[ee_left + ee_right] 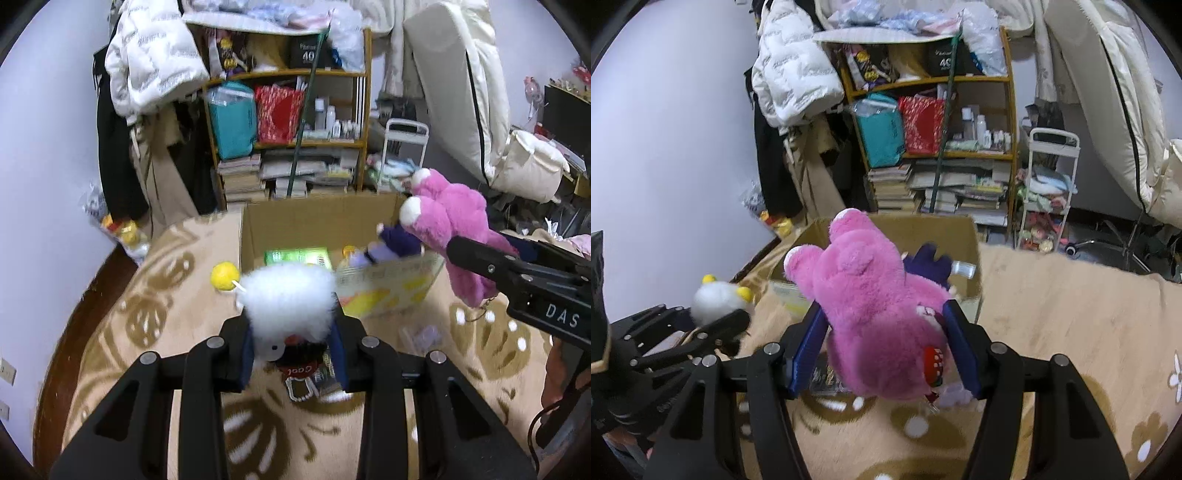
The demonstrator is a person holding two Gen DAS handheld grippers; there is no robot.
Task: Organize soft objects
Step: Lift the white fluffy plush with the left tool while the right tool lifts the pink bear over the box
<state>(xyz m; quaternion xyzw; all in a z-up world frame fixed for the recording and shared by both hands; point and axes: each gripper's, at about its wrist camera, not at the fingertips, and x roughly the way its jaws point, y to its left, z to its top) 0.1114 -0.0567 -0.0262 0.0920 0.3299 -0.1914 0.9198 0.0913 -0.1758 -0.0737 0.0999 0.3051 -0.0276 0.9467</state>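
While "DAS" marks the right gripper (886, 343) (black), it clamps a pink plush (879, 317).

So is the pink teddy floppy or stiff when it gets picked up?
Probably floppy: the pink teddy droops past the right gripper, whose jaws dent its fur. Likely light, since one squeeze holds it above the cardboard box. Unlikely to slip, being fuzzy.

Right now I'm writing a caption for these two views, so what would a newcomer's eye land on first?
The pink plush bear, clamped in the right gripper just short of the open cardboard box on the beige rug. Next, the fluffy white toy with yellow ends, held in the left gripper before the same box. Behind stands a crammed wooden shelf.
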